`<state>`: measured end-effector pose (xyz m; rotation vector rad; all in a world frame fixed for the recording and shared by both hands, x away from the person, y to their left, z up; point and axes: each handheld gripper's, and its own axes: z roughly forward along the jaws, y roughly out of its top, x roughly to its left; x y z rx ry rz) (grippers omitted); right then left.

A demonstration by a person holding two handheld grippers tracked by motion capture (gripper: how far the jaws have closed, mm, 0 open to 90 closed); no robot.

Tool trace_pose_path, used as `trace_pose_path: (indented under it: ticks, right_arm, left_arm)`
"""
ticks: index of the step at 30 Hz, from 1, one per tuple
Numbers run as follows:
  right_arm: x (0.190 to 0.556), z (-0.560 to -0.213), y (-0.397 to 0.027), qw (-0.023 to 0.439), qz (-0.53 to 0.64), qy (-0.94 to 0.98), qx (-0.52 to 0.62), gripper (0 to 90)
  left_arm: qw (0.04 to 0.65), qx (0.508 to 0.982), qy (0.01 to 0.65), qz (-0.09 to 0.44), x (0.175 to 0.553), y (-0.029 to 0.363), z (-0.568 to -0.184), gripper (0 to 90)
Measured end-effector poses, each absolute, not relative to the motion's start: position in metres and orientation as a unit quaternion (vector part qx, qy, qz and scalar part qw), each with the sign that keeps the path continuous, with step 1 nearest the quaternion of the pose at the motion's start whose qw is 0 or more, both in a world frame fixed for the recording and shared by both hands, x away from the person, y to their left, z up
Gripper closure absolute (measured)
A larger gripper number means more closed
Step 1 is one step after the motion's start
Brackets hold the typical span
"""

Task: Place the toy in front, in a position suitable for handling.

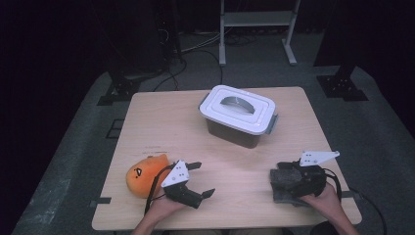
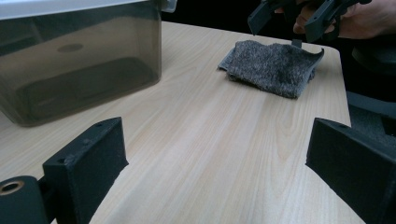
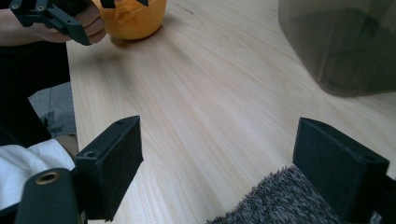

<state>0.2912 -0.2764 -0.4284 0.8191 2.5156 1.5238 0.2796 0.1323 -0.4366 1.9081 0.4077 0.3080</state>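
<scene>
An orange plush toy (image 1: 144,175) with a face lies at the table's front left. My left gripper (image 1: 201,179) sits just right of it, open, with bare wood between its jaws (image 2: 215,140). A folded grey fuzzy cloth (image 1: 283,185) lies at the front right. My right gripper (image 1: 288,180) rests over it, open; in the right gripper view the cloth (image 3: 285,200) lies low between the jaws (image 3: 219,140), close to the right one, and is not pinched. A smoky plastic box with a white lid (image 1: 238,115) stands at the middle back.
The box's dark wall (image 2: 79,60) rises near the left gripper and also shows ahead of the right gripper (image 3: 345,42). The wooden table (image 1: 161,122) has bare wood between the two grippers. Past its edges lie grey floor, cables and stand legs.
</scene>
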Motion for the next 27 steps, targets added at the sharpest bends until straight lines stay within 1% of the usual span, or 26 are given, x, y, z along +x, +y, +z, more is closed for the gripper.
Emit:
trace_pose_path:
  ticks: [7, 15, 20, 22, 24, 25, 27]
  right_arm:
    - [0.291, -0.429, -0.282, 0.040, 0.505, 0.817, 0.275, 14.8]
    - [0.291, -0.429, -0.282, 0.037, 0.508, 0.814, 0.278, 14.7]
    - [0.291, -0.428, -0.281, 0.038, 0.506, 0.816, 0.278, 14.8]
    - [0.291, -0.428, -0.280, 0.038, 0.505, 0.816, 0.278, 14.8]
    - [0.291, -0.428, -0.280, 0.038, 0.505, 0.817, 0.277, 14.8]
    - [0.291, -0.428, -0.280, 0.038, 0.505, 0.816, 0.278, 14.8]
    - [0.291, -0.429, -0.280, 0.036, 0.505, 0.816, 0.279, 14.8]
  left_arm:
    - [0.558, 0.801, 0.170, 0.132, 0.283, 0.136, -0.428, 3.9]
    - [0.563, 0.796, 0.163, 0.150, 0.283, 0.153, -0.411, 4.0]
    - [0.566, 0.790, 0.162, 0.170, 0.281, 0.173, -0.399, 4.0]
    - [0.567, 0.785, 0.171, 0.185, 0.280, 0.189, -0.392, 4.0]
    - [0.568, 0.782, 0.173, 0.189, 0.279, 0.195, -0.390, 4.0]
    - [0.568, 0.778, 0.180, 0.197, 0.279, 0.207, -0.386, 4.0]
    - [0.570, 0.775, 0.184, 0.200, 0.278, 0.213, -0.385, 4.4]
